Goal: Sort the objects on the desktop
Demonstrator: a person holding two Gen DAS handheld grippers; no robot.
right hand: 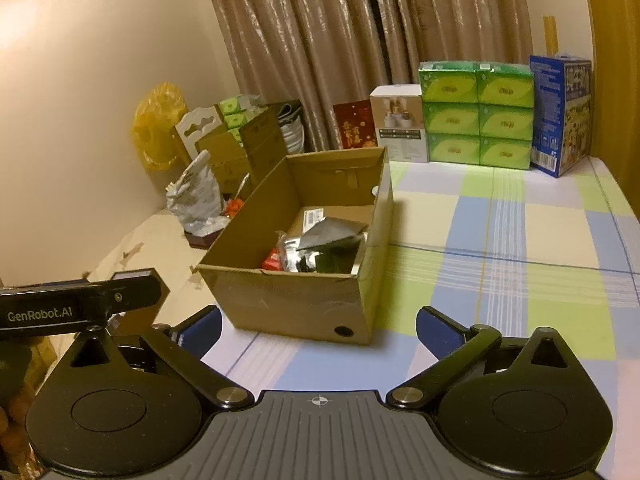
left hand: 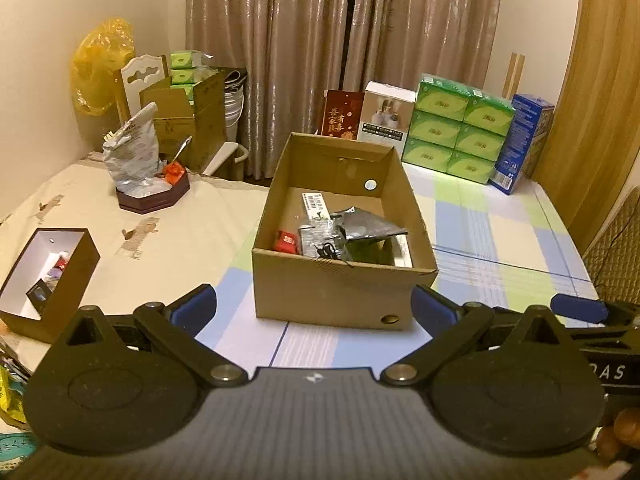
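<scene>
We hold our left gripper (left hand: 314, 308) and right gripper (right hand: 319, 326) spread wide and empty; the cardboard box (left hand: 340, 294) of packets (left hand: 344, 236) sits just ahead of both.

The way straight ahead is blocked by an open cardboard box (left hand: 344, 240) standing on the desk (left hand: 500, 248). Bare checked cloth is left to its right. The far edge is walled off by stacked green tissue packs (right hand: 478, 120) and a blue carton (right hand: 560, 114). To the left, a small open box (left hand: 52, 280) stands in the way.
</scene>
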